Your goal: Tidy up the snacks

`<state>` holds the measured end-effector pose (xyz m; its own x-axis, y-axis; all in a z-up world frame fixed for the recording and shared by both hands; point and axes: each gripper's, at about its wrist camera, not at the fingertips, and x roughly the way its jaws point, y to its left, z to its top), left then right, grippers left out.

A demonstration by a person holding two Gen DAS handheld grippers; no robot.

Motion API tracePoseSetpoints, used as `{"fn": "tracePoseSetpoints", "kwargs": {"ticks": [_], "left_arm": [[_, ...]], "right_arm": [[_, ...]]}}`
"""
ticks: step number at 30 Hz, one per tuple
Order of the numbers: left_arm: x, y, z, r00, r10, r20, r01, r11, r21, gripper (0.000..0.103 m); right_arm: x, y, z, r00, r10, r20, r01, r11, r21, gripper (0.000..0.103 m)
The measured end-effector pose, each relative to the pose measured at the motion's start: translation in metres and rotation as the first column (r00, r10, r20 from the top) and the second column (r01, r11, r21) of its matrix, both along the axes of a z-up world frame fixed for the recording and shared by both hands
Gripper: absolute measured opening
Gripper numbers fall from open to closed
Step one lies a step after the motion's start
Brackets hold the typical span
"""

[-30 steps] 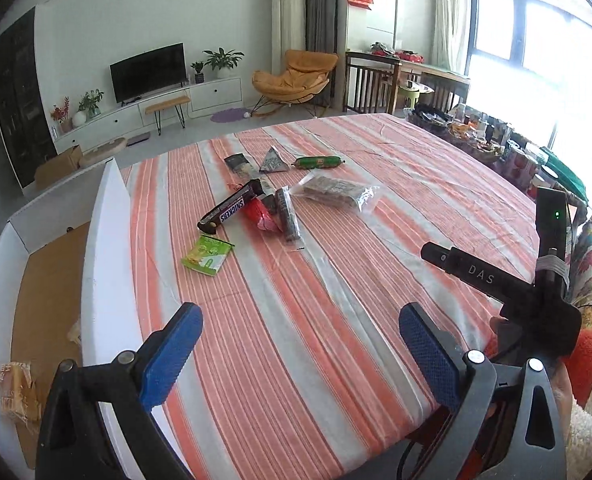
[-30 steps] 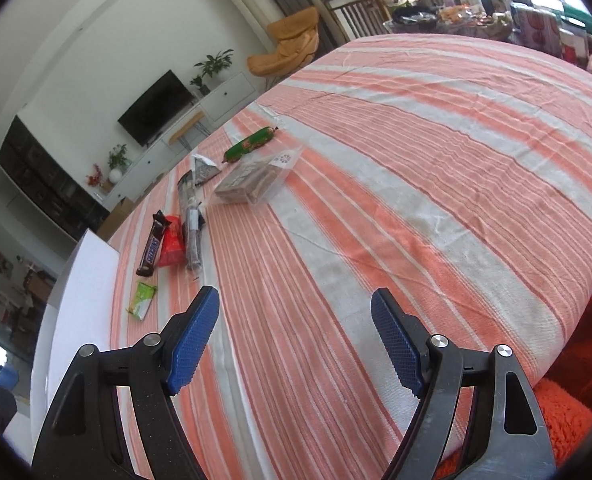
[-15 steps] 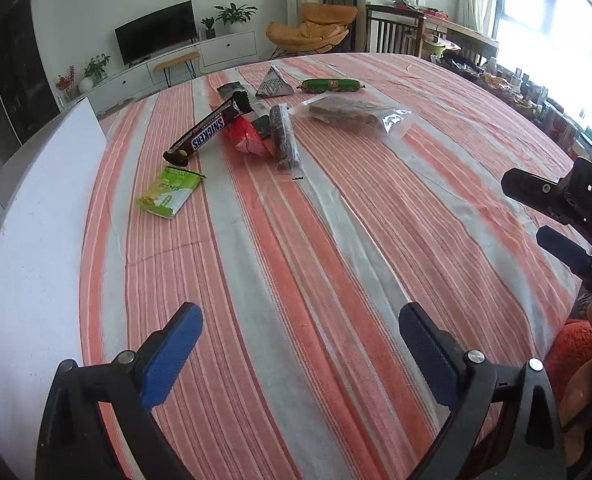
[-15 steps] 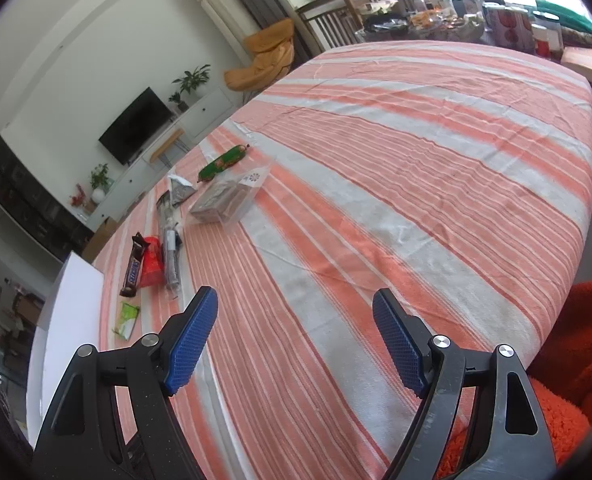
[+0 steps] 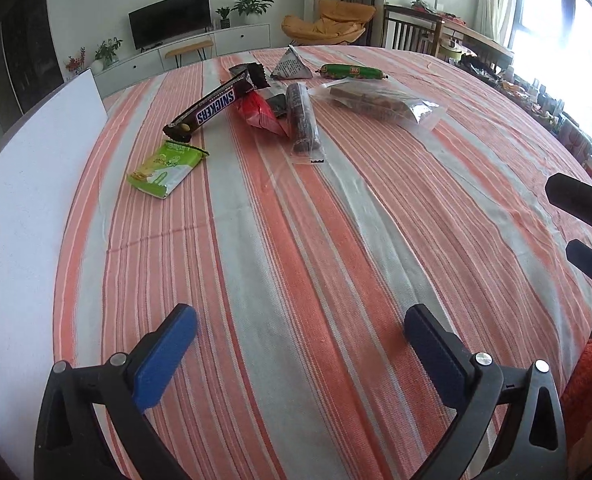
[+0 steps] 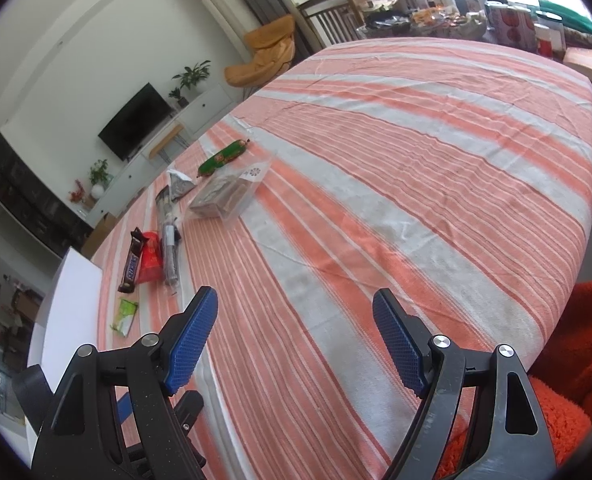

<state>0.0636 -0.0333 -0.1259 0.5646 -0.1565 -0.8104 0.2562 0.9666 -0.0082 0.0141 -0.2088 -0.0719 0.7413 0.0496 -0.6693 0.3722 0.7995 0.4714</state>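
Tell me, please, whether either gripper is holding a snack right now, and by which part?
Neither: the left gripper and right gripper are both open and empty above the striped tablecloth.

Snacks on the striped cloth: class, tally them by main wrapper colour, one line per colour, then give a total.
Green: 2, the wafer packet and the sausage
Brown or black: 3, the Snickers bar, the dark packet, the dark stick
Red: 1, the pouch
Grey: 1, the triangular pack
Clear: 1, the bag
Total: 8

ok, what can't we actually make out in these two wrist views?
- Left wrist: black packet mostly buried under the red foil snack pouch and the dark bar in clear wrap.
- Left wrist: white box wall hides its interior.
- Right wrist: green-white wafer packet print too small.
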Motion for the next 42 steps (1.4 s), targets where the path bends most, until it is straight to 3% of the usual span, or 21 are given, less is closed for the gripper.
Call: {"fn": "tracePoseSetpoints", "kwargs": {"ticks": [12,42], "left_arm": [[-0.001,0.000,-0.001,1.000,0.009,0.014,-0.009,1.000,-0.005,0.103],[-0.002,0.000,-0.001,1.000,0.010,0.015,-0.010,1.000,-0.005,0.103]], "right_arm": [[0.008,0.005,-0.009,0.998,0.019,-0.053,-0.019,1.000,-0.004,0.083],[0.013,0.009,-0.014,0.996,0.047,-0.080,-0.047,0.999,0.003,0.083]]}}
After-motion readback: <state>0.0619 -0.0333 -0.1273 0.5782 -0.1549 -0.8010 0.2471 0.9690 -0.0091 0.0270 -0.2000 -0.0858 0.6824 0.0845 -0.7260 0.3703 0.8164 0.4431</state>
